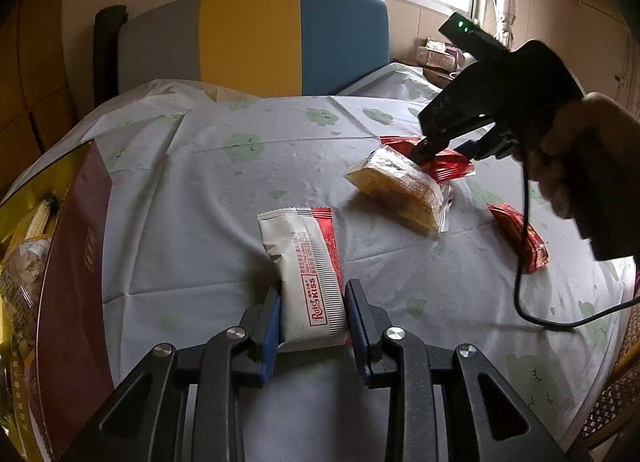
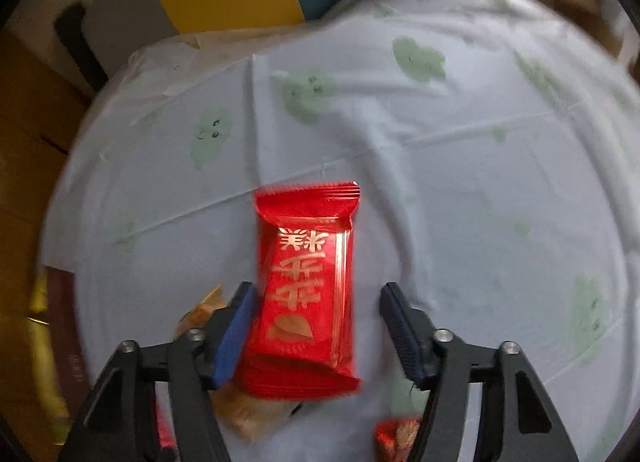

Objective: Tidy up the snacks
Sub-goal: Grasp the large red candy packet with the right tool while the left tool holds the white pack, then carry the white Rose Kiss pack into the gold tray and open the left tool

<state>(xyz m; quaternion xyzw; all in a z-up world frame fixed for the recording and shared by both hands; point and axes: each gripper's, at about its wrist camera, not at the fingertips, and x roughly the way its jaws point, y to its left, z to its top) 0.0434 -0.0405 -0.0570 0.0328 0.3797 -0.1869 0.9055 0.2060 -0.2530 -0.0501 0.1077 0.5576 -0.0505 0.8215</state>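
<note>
Item: red packet [image 2: 306,290], long axis running straight out between our right hand-held gripper [image 2: 318,328] fingers (one pad touching, other clear; not yet gripped). Left hand-held gripper [image 1: 312,312] clenched on white packet [image 1: 306,278].

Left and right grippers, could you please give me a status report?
Left gripper shut on white Rater Kiss packet. Right gripper around red snack packet, right pad not touching. Clear-wrapped cake close beside.
</note>
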